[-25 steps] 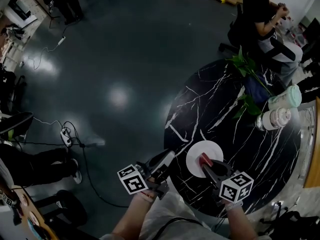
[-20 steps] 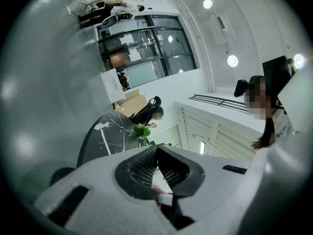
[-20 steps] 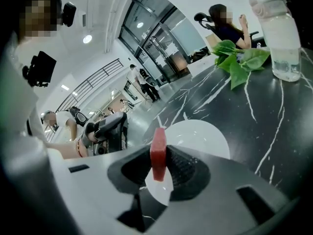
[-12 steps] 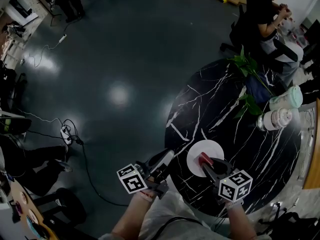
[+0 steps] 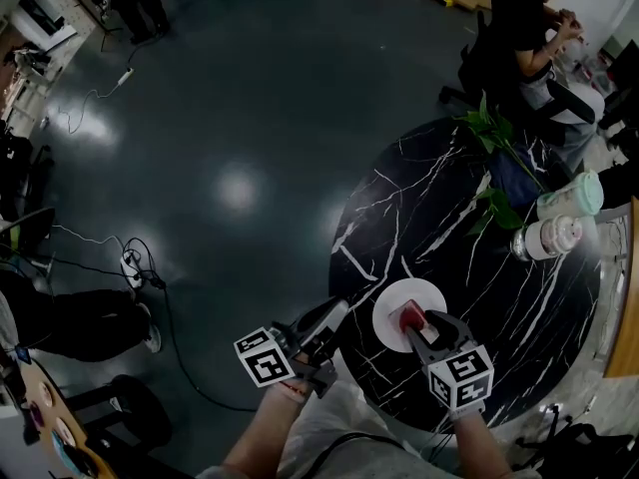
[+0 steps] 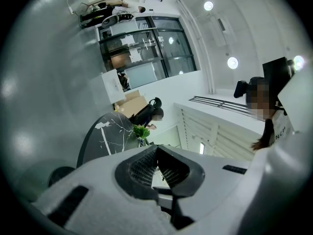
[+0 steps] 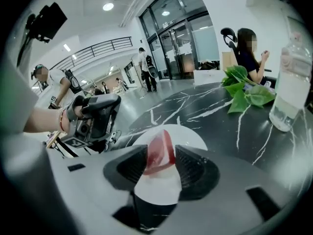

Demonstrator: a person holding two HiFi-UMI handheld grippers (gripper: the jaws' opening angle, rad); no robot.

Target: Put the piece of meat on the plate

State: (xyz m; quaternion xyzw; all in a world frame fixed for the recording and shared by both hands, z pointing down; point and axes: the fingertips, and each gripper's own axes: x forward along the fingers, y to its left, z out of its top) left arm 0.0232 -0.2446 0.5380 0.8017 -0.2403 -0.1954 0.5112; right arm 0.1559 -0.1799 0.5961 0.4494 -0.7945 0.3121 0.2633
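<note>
A red piece of meat [image 5: 407, 314] [image 7: 160, 153] sits over the white plate [image 5: 421, 294] [image 7: 191, 134] near the front edge of the round black marble table [image 5: 469, 267]. My right gripper [image 5: 413, 320] [image 7: 161, 164] points down at the plate with the meat between its jaws. The jaws are opening, and a thin gap shows beside the meat. My left gripper [image 5: 337, 313] [image 6: 157, 147] is held level off the table's left edge, its fingertips together on nothing. It also shows in the right gripper view as the left gripper [image 7: 93, 119].
A leafy green plant [image 5: 494, 158] [image 7: 244, 89] lies at the table's far side. Two pale containers [image 5: 559, 218] stand at the right, and a clear bottle [image 7: 288, 77] rises close by. A person sits beyond the table [image 5: 534, 28]. Cables and a power strip [image 5: 130, 267] lie on the dark floor at the left.
My right gripper has rolled about its own axis over the plate and its jaws have spread wider around the meat. The left gripper has not moved.
</note>
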